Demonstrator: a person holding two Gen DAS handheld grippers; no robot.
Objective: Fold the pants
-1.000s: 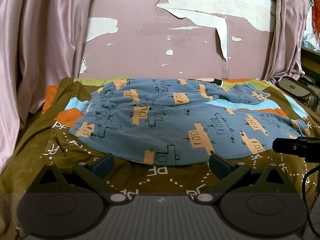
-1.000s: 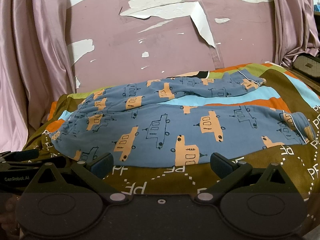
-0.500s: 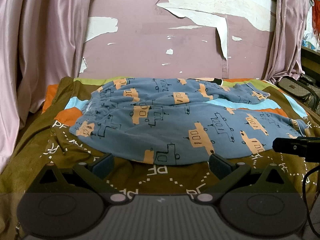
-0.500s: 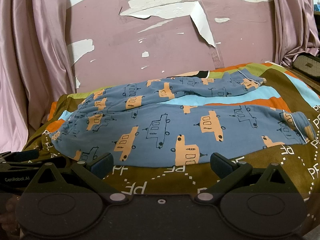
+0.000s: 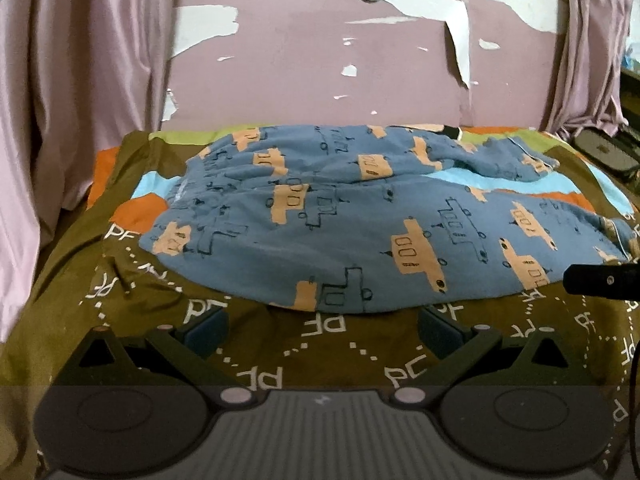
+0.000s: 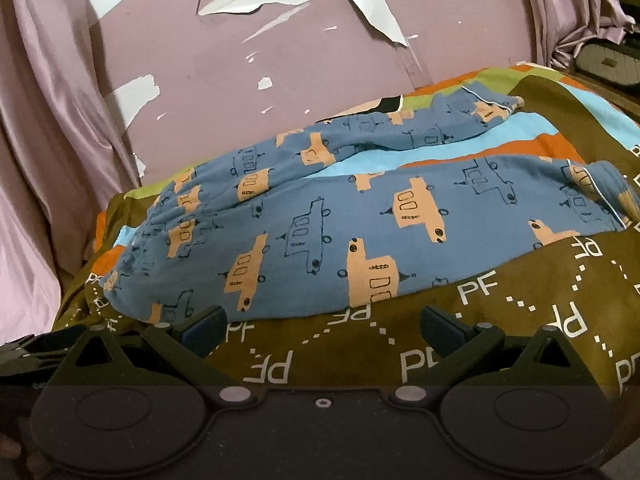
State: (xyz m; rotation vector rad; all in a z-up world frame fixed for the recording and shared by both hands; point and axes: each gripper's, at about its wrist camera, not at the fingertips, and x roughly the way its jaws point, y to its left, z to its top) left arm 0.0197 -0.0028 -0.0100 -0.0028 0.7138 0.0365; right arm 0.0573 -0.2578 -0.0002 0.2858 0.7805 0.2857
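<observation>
Blue pants point(image 5: 360, 220) with orange boat prints lie spread on a bed, waistband at the left, two legs running right; they also show in the right wrist view point(image 6: 360, 220). The legs are parted, with bedspread showing between them. My left gripper point(image 5: 322, 328) is open and empty, just short of the near edge of the pants. My right gripper point(image 6: 322, 328) is open and empty, its left finger point(image 6: 202, 326) close to the near hem of the pants. A black part of the right gripper shows at the right edge of the left wrist view point(image 5: 600, 280).
The brown bedspread point(image 5: 328, 360) with white "PF" letters and orange, blue and green bands covers the bed. A pink wall with peeling paint point(image 5: 360, 60) stands behind. Pink curtains point(image 5: 60, 100) hang at both sides. A dark bag point(image 5: 604, 152) lies at the far right.
The right gripper has tilted and moved forward, closer to the pants; the scene now slants in its view. The left gripper has moved slightly forward. The pants have not moved.
</observation>
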